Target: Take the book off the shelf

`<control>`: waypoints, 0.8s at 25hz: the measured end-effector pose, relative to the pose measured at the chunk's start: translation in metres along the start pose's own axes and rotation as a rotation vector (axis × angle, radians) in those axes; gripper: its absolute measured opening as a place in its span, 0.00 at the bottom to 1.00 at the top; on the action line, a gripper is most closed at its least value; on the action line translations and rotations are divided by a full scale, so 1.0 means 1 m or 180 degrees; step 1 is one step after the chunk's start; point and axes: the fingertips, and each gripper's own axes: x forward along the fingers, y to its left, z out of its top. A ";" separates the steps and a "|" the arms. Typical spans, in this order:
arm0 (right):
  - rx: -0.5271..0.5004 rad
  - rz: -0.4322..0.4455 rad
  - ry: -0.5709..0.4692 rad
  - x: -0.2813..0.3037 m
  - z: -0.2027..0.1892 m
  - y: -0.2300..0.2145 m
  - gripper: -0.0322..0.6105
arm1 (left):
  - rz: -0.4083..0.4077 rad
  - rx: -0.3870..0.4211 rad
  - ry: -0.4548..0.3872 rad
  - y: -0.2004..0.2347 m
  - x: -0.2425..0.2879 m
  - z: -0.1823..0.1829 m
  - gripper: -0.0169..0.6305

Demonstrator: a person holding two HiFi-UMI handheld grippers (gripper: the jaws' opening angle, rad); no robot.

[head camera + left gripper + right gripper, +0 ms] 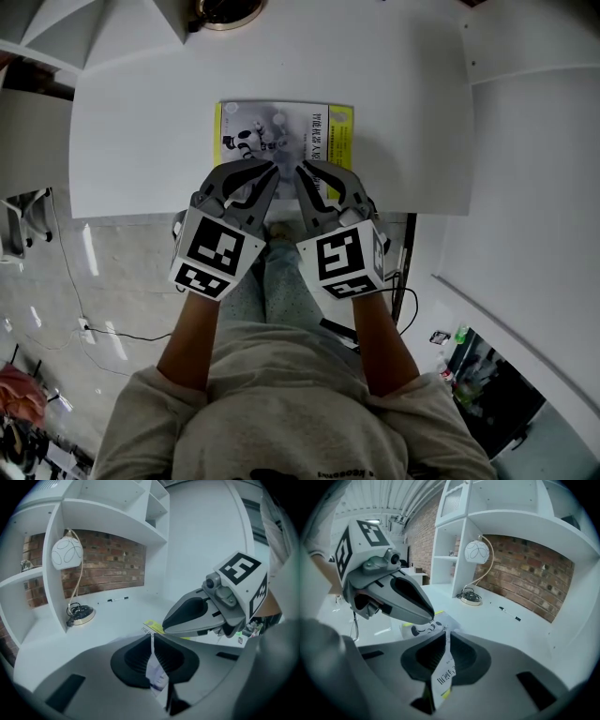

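Observation:
A book with a yellow-edged cover showing a white robot lies flat on the white desk, its near edge close to the desk's front. My left gripper is shut on the left part of that near edge. My right gripper is shut on the right part, beside it. In the left gripper view the jaws are closed on the thin edge of the book. In the right gripper view the jaws pinch the book the same way. The two grippers almost touch.
A lamp with a round white shade and a metal base stands at the back of the desk by a shelf partition. A dark pen lies near the brick back wall. White shelf compartments rise above. Cables lie on the floor.

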 end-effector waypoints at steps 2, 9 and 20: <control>0.0080 -0.0029 -0.0067 -0.002 0.003 -0.002 0.11 | -0.0007 -0.0065 -0.0070 -0.001 -0.001 0.004 0.06; 0.0354 -0.0157 -0.0407 -0.015 0.021 -0.009 0.08 | -0.0005 -0.0406 -0.0361 -0.002 -0.010 0.020 0.04; 0.0780 -0.0463 -0.0900 -0.061 0.053 -0.018 0.08 | 0.0313 -0.0487 -0.0823 -0.008 -0.049 0.057 0.04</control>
